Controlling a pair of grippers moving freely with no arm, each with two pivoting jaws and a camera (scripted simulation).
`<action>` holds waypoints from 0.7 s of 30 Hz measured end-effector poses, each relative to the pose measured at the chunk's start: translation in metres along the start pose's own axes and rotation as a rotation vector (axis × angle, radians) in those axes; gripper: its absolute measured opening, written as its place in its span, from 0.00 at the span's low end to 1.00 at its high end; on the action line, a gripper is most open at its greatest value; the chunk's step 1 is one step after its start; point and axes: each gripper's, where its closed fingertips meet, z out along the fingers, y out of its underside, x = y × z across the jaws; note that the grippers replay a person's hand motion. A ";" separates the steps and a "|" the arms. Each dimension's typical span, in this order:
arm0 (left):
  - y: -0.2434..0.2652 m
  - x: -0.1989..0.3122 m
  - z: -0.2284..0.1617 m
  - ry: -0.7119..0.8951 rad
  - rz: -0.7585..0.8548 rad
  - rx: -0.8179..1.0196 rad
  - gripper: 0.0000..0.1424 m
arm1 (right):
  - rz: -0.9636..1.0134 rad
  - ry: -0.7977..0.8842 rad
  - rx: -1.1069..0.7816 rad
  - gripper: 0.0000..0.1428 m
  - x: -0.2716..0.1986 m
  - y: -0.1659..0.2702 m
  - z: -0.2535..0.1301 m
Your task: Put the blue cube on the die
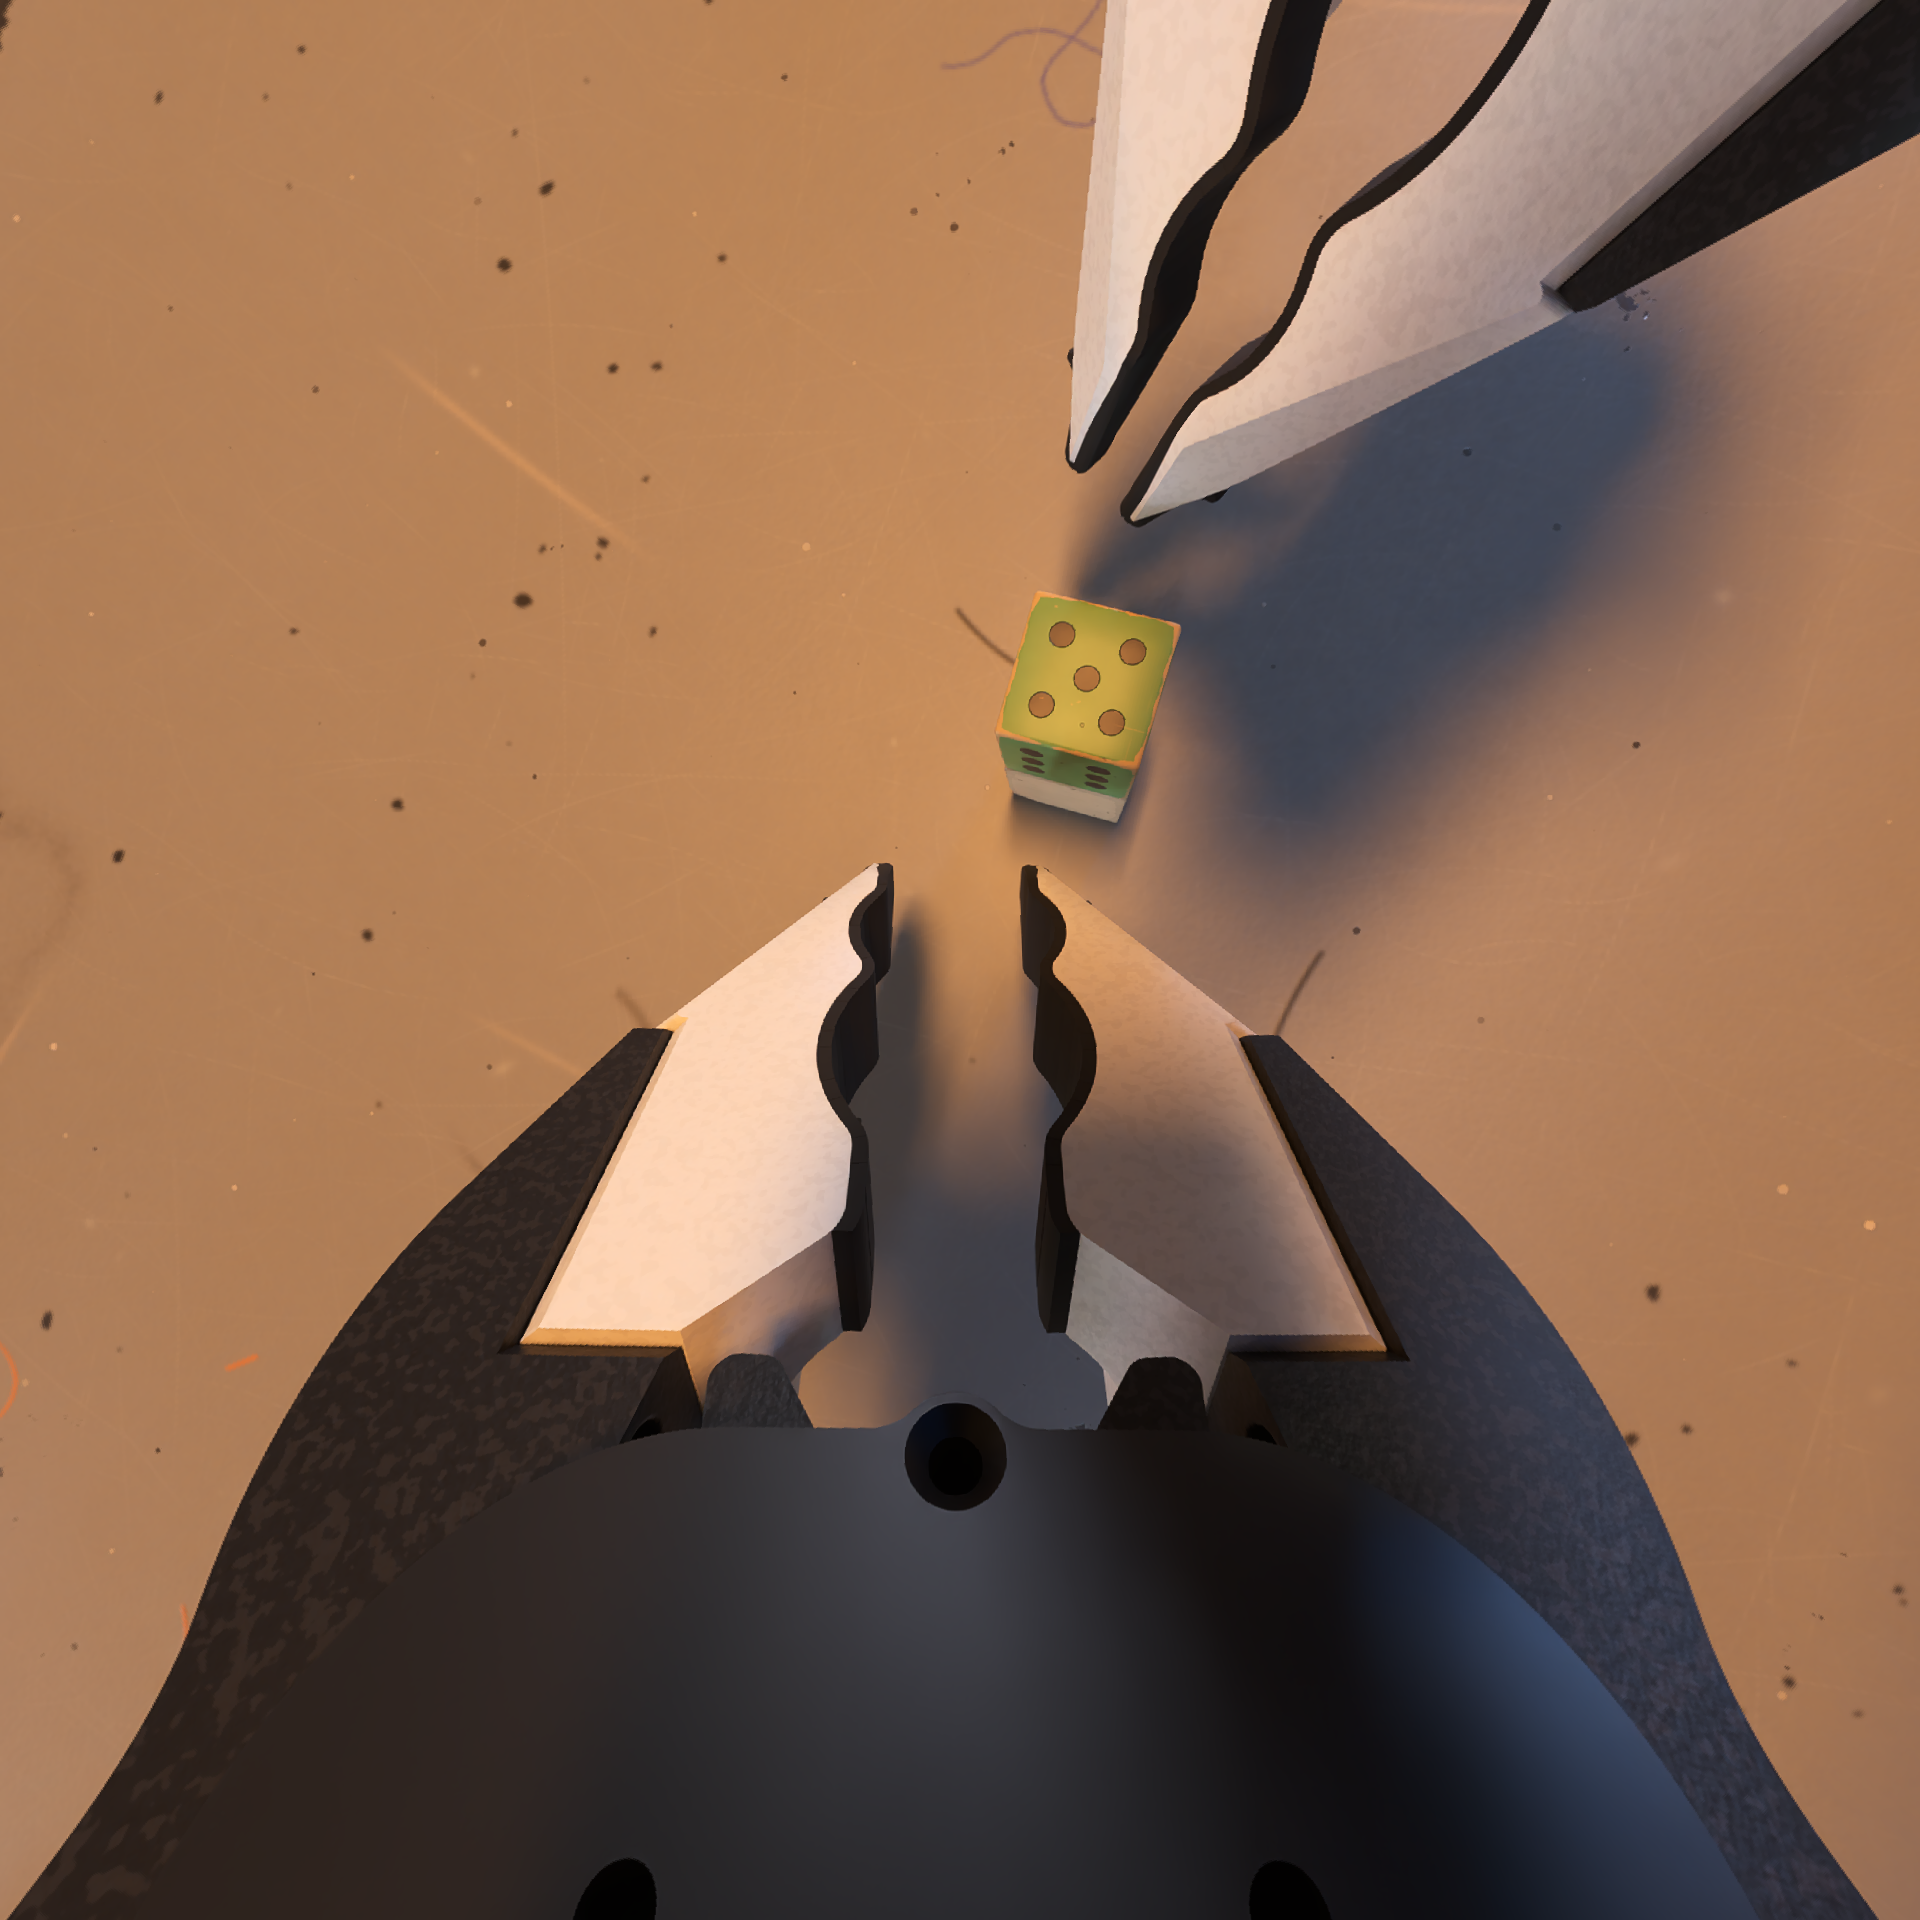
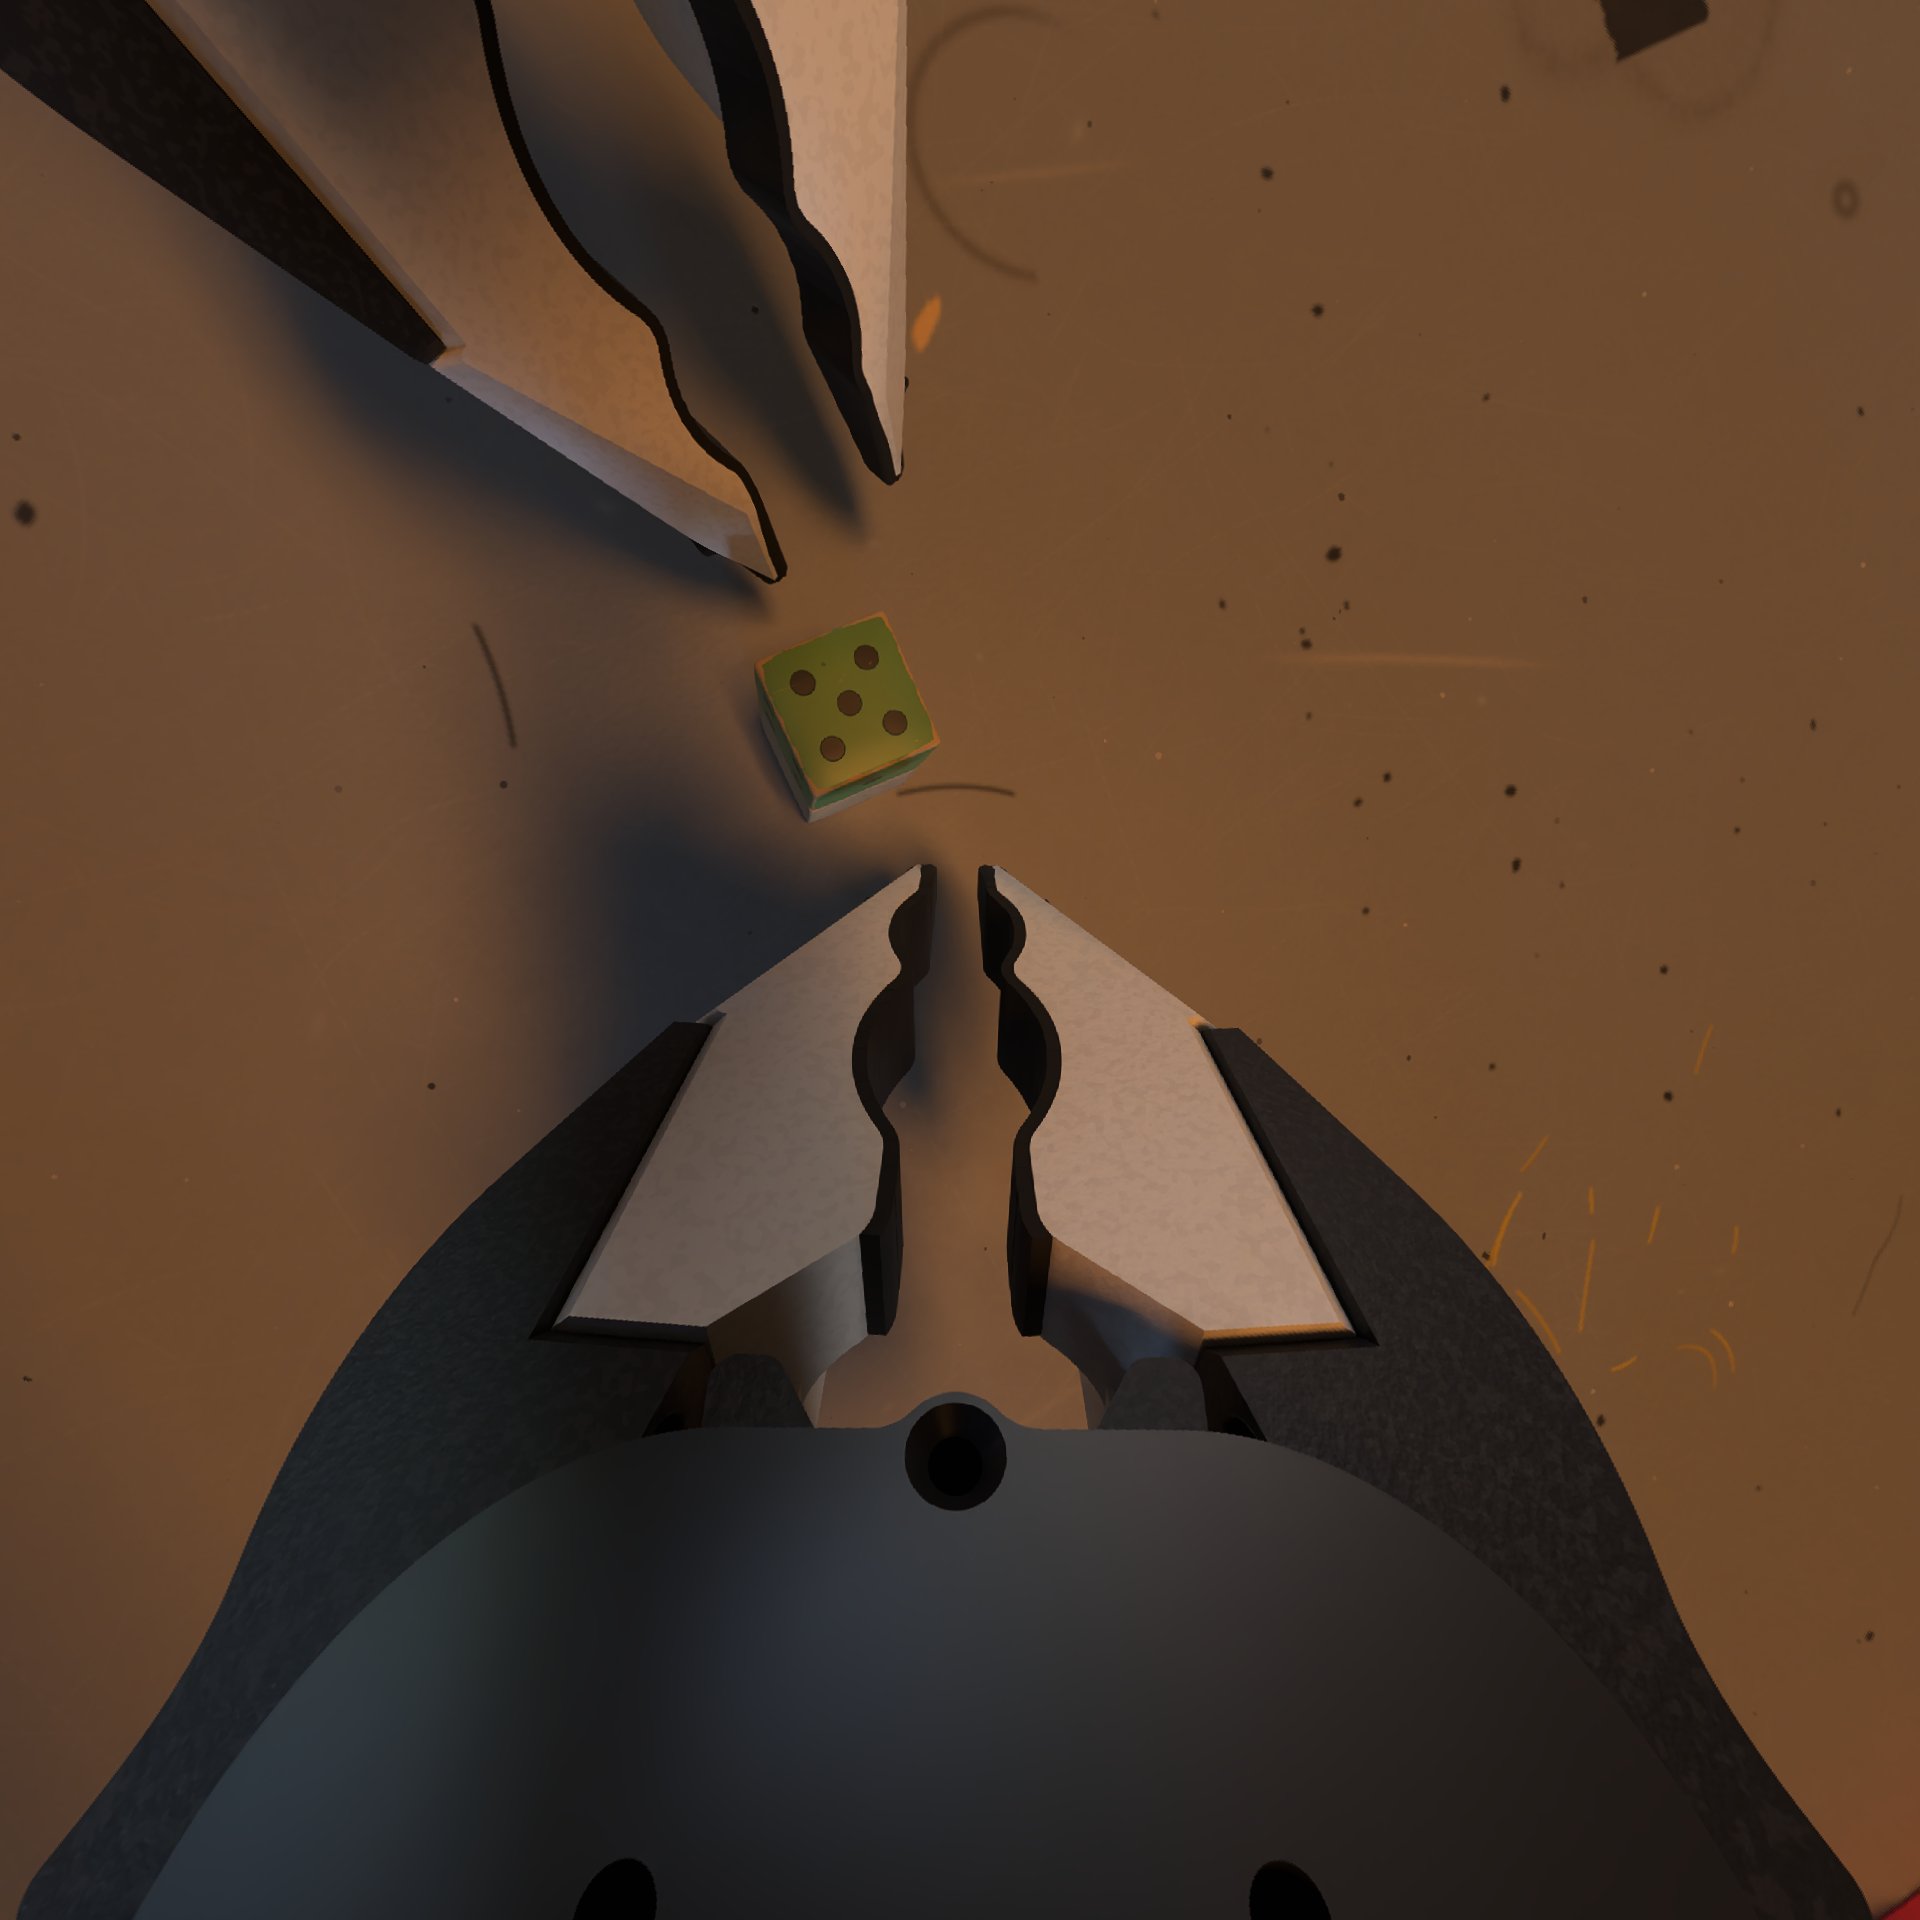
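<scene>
Die, green-yellow with five dark pips on its top face, sits flat on the brown speckled counter, touching nothing; no counter edge or corner shows in either view, so its place on the surface cannot be told beyond that. Its lower side faces are paler, with more pips on the one toward the left wrist camera. Left gripper hangs above the counter just short of the die, its white fingers parted by a narrow gap with nothing between them. Right gripper comes at the die from the opposite side, also just short of it, its fingers nearly together, only a thin slit left, and empty. Each gripper shows in the other's view beyond the die, tips pointed down toward it, the die lying between the two pairs of tips. Dark shadows from both spread over the counter beside the die. A blue cube is not visible in either view.
</scene>
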 end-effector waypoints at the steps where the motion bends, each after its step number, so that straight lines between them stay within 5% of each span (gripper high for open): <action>1: 0.000 0.000 0.000 -0.003 0.001 -0.002 0.17 | -0.001 0.004 -0.002 0.05 0.000 0.000 0.000; 8: -0.003 -0.018 -0.033 -0.094 -0.013 -0.003 0.17 | 0.004 0.040 0.062 0.07 0.004 -0.011 -0.024; 14: -0.021 -0.070 -0.166 -0.237 -0.130 0.289 0.18 | 0.005 0.036 0.211 0.11 0.003 -0.032 -0.065; 18: 0.028 -0.131 -0.245 -0.428 -0.265 0.351 0.18 | -0.006 0.038 0.297 0.12 0.003 -0.042 -0.091; 21: 0.091 -0.155 -0.231 -0.359 -0.444 0.134 0.23 | -0.004 0.052 0.313 0.14 0.005 -0.042 -0.102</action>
